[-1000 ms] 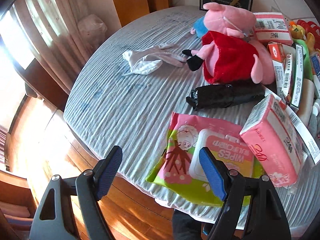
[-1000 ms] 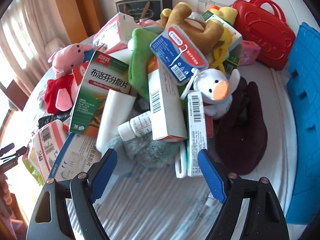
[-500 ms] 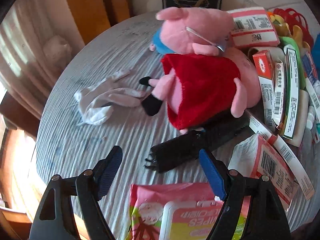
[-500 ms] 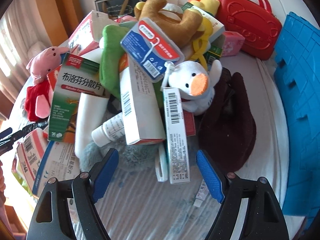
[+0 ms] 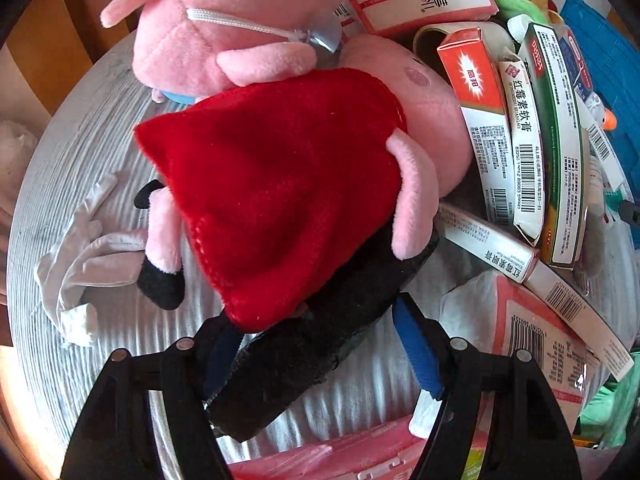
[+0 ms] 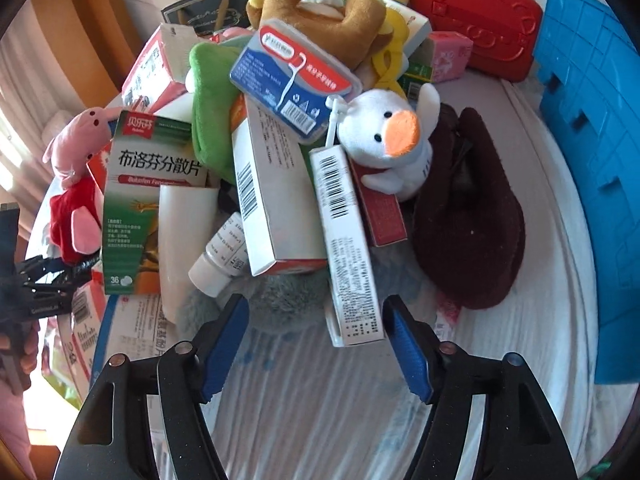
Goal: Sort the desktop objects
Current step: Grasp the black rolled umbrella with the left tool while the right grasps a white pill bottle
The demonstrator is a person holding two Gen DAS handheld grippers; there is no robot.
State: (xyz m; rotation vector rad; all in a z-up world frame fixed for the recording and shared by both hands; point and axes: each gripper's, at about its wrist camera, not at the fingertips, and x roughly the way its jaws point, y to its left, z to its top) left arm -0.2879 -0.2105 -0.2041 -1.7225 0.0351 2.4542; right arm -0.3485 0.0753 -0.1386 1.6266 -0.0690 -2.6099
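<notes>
Two grippers are working this cluttered counter (image 6: 520, 360), and the action is on the left. The left gripper (image 5: 316, 344) is down over the black folded umbrella (image 5: 320, 344), which lies in the lower middle of the left wrist view with its long axis running from lower left up to the right, its upper end tucked under the red dress of the pink pig plush (image 5: 288, 184). That slant is what counts: the jaws straddle the umbrella across its width, one blue pad low beside its left flank and half hidden, the other plainly clear of its right flank with striped cloth showing between. The jaws are closing, umbrella between them, no squeeze yet that I can see. The plush overlapping the far end could drag along when it lifts.

Over on the right, the right gripper (image 6: 316, 340) hangs above the bottom edge of the pile, jaws closing too. The near end of the long white barcoded box (image 6: 344, 248) pokes down between them, nearer the right-hand pad, long axis running up the frame, no contact yet. For the umbrella, the left hand is clearly nearer; it sits at the far left edge of the right wrist view.
</notes>
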